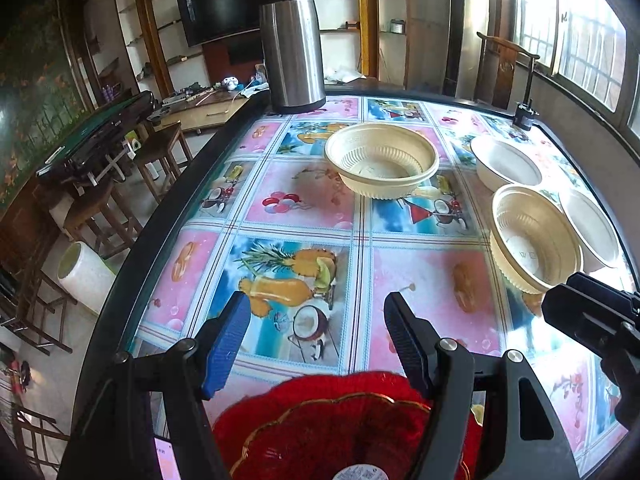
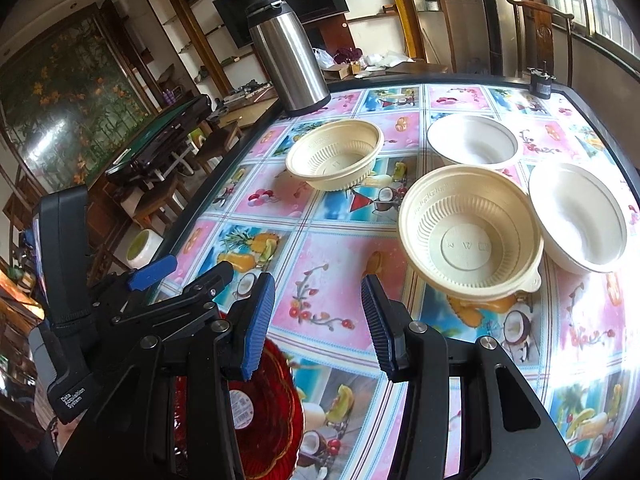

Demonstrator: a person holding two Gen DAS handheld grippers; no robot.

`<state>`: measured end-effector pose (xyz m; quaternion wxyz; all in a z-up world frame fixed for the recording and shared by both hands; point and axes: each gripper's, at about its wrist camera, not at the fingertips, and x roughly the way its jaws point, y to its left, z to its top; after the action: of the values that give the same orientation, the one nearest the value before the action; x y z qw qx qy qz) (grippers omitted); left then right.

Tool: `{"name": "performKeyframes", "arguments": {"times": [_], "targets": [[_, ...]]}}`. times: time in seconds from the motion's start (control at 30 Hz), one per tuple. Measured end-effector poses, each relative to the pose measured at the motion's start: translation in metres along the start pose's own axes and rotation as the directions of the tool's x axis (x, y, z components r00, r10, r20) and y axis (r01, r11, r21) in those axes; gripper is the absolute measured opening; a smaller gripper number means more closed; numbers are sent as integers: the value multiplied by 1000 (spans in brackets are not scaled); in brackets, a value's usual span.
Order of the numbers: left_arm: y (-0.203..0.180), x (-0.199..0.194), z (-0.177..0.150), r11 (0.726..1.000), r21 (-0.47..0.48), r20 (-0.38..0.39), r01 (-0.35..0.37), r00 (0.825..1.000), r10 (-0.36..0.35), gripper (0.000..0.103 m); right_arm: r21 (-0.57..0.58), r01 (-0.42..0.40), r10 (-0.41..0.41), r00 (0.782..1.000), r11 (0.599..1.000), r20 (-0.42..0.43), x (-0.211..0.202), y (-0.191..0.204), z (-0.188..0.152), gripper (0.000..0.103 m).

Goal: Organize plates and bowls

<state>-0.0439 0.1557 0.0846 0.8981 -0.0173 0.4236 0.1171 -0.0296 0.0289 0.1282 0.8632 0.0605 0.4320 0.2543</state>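
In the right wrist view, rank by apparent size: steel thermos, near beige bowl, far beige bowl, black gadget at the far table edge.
1. near beige bowl
2. steel thermos, close to it
3. far beige bowl, likely identical, just farther
4. black gadget

home: television, mahjong table

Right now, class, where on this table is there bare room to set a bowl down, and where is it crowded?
Free: the tablecloth between the red plate, the far cream bowl and the near cream bowl. Also the left strip below the thermos. Crowded: the right side, where the white bowls cluster close to the near cream bowl.
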Motion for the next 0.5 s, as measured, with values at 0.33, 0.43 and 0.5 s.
{"name": "performKeyframes", "arguments": {"times": [0.33, 0.43, 0.5], "targets": [[14, 26, 28, 1000, -3, -13, -14, 1000, 14, 69, -4, 20, -20, 999, 1000, -28, 28, -6, 26, 45], [17, 32, 36, 1000, -5, -10, -23, 1000, 22, 69, -5, 28, -29, 999, 1000, -40, 39, -8, 37, 45], [19, 38, 41, 1000, -3, -15, -27, 1000, 27, 69, -4, 28, -28, 998, 1000, -47, 44, -9, 43, 45]]}}
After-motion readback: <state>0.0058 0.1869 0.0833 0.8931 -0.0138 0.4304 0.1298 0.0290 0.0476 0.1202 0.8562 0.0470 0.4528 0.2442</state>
